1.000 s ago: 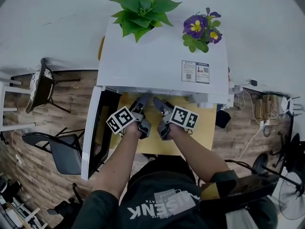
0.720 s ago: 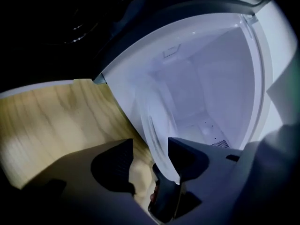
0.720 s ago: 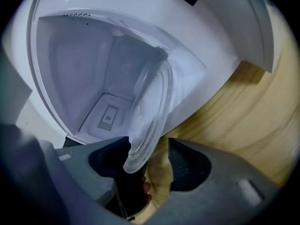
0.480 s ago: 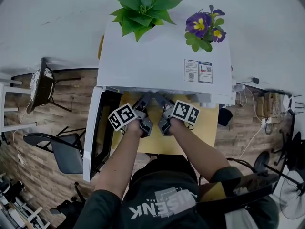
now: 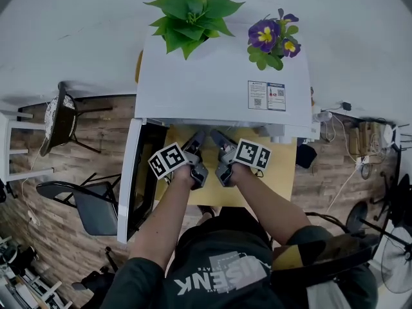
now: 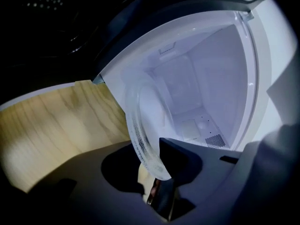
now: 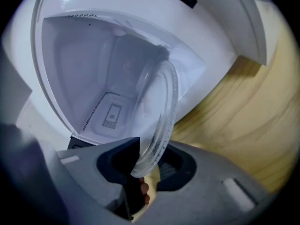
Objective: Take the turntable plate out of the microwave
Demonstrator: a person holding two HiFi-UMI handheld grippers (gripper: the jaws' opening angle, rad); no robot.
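Head view's evenly lit with a soft daylight look and no hard shadows, and the microwave (image 5: 222, 89) top is nearly blown-out white. Heavy fisheye though: the floor (image 5: 322, 179) either side of the microwave curves and the corners go dark. Both gripper views glow cold bluish-white inside the microwave, while left of it in the left gripper view it's near black. The plate (image 6: 140, 125) rim nearest the lens is mushy.

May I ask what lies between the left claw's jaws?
The glass plate, at its rim, in the left gripper view; the left claw has just been closing its jaws on it.
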